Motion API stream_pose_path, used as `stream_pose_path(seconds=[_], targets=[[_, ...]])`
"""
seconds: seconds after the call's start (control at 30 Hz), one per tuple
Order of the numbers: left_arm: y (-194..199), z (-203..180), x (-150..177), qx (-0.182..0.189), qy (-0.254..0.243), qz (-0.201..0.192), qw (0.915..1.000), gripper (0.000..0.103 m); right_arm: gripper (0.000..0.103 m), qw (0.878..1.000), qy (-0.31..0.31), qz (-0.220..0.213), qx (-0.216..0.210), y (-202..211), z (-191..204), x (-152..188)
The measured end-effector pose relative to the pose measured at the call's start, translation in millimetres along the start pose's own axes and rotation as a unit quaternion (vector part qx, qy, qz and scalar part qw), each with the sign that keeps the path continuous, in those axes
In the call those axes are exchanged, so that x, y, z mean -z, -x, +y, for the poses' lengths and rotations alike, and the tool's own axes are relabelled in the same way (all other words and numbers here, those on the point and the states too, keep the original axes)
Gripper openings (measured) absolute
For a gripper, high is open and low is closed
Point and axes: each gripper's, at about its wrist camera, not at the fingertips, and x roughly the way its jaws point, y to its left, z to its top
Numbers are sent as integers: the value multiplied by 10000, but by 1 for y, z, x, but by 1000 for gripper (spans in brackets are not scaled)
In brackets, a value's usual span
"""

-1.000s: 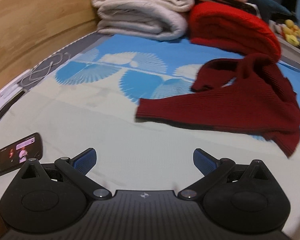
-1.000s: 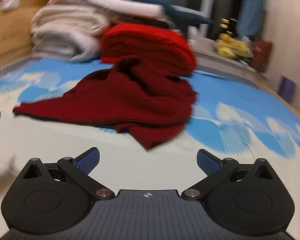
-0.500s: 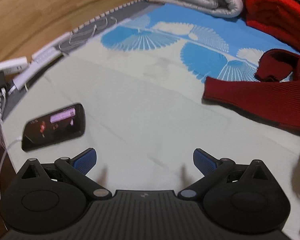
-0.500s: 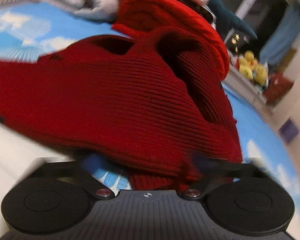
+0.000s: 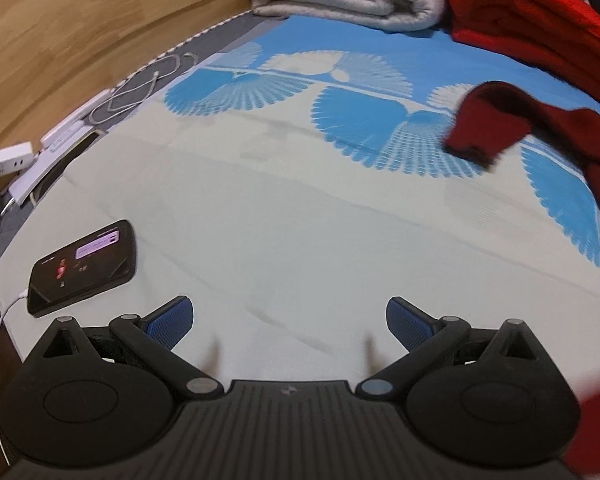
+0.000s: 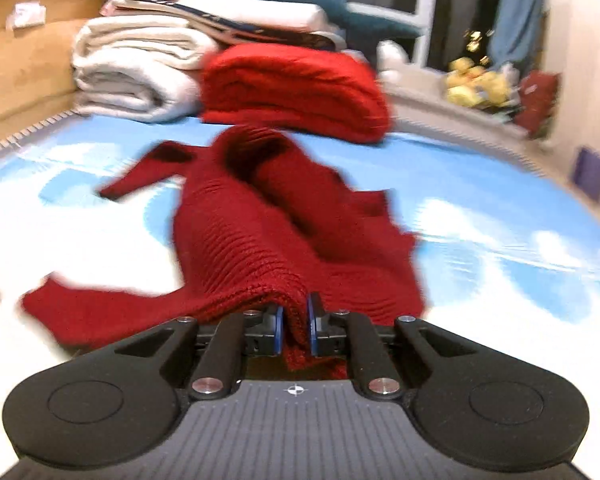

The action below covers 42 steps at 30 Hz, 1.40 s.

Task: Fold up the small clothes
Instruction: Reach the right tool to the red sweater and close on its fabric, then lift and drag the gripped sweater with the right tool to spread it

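Note:
A small dark red knit sweater (image 6: 284, 240) lies crumpled on the blue-and-cream bed sheet (image 6: 500, 232). My right gripper (image 6: 296, 322) is shut on its near hem, which bunches up between the blue pads. In the left wrist view one sleeve (image 5: 488, 128) of the sweater shows at the far right, lifted off the sheet. My left gripper (image 5: 290, 320) is open and empty, low over bare cream sheet (image 5: 300, 220), well left of the sweater.
A phone (image 5: 82, 266) with a lit screen and cable lies at the near left. Power strips and cables (image 5: 60, 140) line the left bed edge by the wooden wall. Folded white blankets (image 6: 136, 76) and a folded bright red knit (image 6: 296, 88) are stacked at the back.
My right gripper moved onto the sweater and shut on its hem, pulling the sweater toward itself. The sleeve has drawn right in the left view. My left gripper stayed open.

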Motion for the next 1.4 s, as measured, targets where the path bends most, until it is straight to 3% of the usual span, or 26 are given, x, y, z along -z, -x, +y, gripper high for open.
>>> stream_pose_path(seconds=[0.03, 0.1, 0.13, 0.17, 0.2, 0.23, 0.33, 0.4, 0.47, 0.53, 0.67, 0.73, 0.8, 1.0, 1.13, 1.17, 1.2, 1.23, 1.27, 1.4], targets=[[0, -4, 2, 26, -41, 3, 10000, 103, 13, 9997, 40, 108, 207, 4, -14, 8], [1, -15, 5, 87, -106, 34, 9999, 103, 29, 9883, 336, 470, 1413, 0, -46, 26], [1, -19, 7, 133, -138, 43, 9998, 103, 29, 9709, 531, 589, 2258, -5, -54, 33], [1, -25, 8, 174, -189, 56, 9997, 103, 38, 9375, 794, 735, 3307, -12, -64, 39], [1, -32, 10, 212, -247, 59, 9995, 103, 53, 9188, 831, 816, 3771, -13, -71, 42], [2, -37, 12, 250, -298, 44, 9992, 103, 57, 9189, 614, 742, 3825, -7, -77, 41], [5, -55, 16, 333, -487, -24, 9983, 103, 60, 9610, -336, 268, 2732, 19, -80, 31], [5, -65, 19, 350, -619, -48, 9975, 103, 68, 9849, -710, 158, 1570, 22, -67, 18], [4, -72, 22, 364, -706, -43, 9968, 103, 71, 9938, -986, 99, 513, 16, -54, 9], [1, -76, 23, 390, -734, -9, 9965, 103, 76, 9949, -1002, 110, 44, -4, -32, -3], [-3, -75, 23, 390, -774, 47, 9962, 103, 79, 9957, -379, 699, 477, -43, -7, 1], [-4, -73, 22, 420, -772, 83, 9961, 103, 80, 9943, -164, 740, 743, -41, -7, 12], [-5, -70, 20, 452, -737, 93, 9962, 103, 88, 9919, 22, 755, 1019, -38, -7, 20], [-4, -70, 17, 549, -553, 192, 9968, 103, 98, 9847, -548, 1060, 1270, -37, -21, 37], [0, -76, 21, 528, -719, 93, 9960, 103, 97, 9745, -1158, 1748, 798, -56, -39, 55], [1, -77, 22, 518, -741, 75, 9959, 103, 77, 9724, -1360, 1795, 605, -57, -45, 57], [1, -77, 23, 512, -750, 68, 9958, 103, 43, 9711, -1511, 1822, 320, -58, -50, 56], [1, -77, 23, 517, -745, 60, 9959, 103, 33, 9712, -1518, 1819, 260, -55, -52, 51], [1, -76, 24, 512, -740, 56, 9959, 103, 24, 9729, -1431, 1792, 292, -50, -53, 44], [1, -72, 23, 490, -704, 53, 9963, 103, 22, 9846, -832, 1449, 516, -21, -74, 7]])
